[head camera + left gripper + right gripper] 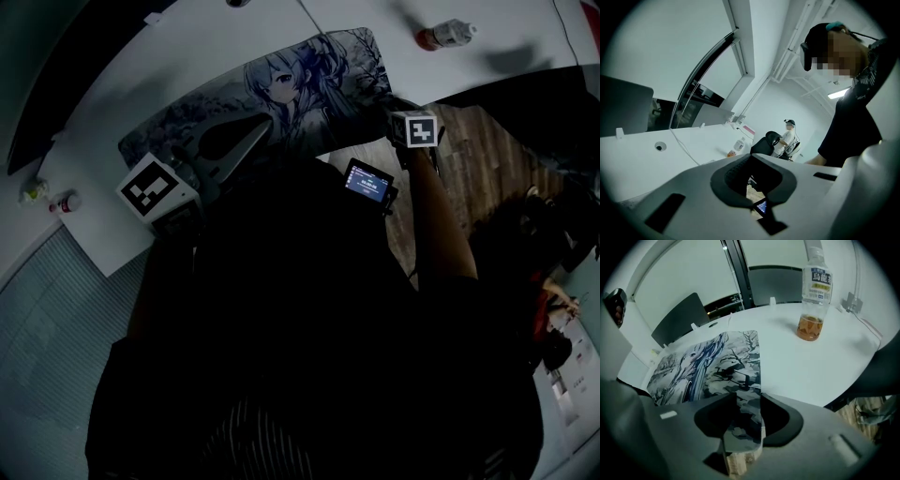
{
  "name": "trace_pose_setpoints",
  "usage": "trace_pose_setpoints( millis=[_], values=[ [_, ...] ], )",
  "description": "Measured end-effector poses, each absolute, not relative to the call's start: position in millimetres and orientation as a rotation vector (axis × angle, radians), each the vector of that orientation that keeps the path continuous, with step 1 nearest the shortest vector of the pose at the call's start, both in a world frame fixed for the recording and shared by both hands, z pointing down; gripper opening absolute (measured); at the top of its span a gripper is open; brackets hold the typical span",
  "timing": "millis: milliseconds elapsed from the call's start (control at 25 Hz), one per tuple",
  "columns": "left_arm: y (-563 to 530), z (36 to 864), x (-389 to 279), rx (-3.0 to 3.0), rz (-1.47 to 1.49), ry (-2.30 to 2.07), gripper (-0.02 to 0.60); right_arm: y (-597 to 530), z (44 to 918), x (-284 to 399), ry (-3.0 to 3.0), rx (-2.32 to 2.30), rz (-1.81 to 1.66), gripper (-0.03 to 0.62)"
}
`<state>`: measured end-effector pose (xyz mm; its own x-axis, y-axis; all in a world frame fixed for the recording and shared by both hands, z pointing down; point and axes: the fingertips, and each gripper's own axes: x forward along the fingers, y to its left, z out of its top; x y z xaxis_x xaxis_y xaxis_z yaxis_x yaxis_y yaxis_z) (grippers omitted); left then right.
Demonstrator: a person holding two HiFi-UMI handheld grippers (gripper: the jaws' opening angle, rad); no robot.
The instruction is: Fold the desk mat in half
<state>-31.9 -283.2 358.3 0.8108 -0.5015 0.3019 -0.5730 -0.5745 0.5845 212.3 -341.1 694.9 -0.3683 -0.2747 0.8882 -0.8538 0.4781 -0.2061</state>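
The desk mat [281, 94], printed with an anime figure, lies flat on the white desk [169, 56]. My right gripper [398, 117] is at the mat's near right corner, tilted steeply down. In the right gripper view that corner of the mat [708, 366] lies between the jaws of the right gripper [744, 401], which stand apart and do not pinch it. My left gripper [234, 145] reaches over the mat's near left part. In its own view the left gripper [751, 180] is open with nothing between its jaws.
A clear bottle with amber liquid [445, 35] stands beyond the mat's right end, also seen as the bottle [814, 301]. Two small containers [66, 202] sit at the desk's left edge. A small lit screen [367, 181] hangs near my right arm. Wooden floor [478, 159] shows past the desk edge.
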Motion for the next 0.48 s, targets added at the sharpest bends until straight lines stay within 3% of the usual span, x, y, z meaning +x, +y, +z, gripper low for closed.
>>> trace_pose_setpoints(
  millis=[120, 320, 360, 480],
  values=[
    [-281, 357, -31, 2.313, 0.132, -0.781, 0.009, -346, 695, 216, -1.858, 0.893, 0.859, 0.089],
    [-271, 351, -28, 2.320, 0.129, -0.792, 0.009, -339, 692, 201, -1.865, 0.863, 0.831, 0.071],
    [-270, 350, -28, 2.319, 0.130, -0.797, 0.009, -338, 692, 200, -1.869, 0.863, 0.837, 0.083],
    [-267, 347, -26, 2.331, 0.138, -0.812, 0.009, -334, 689, 194, -1.928, 0.866, 0.894, 0.223]
  ],
)
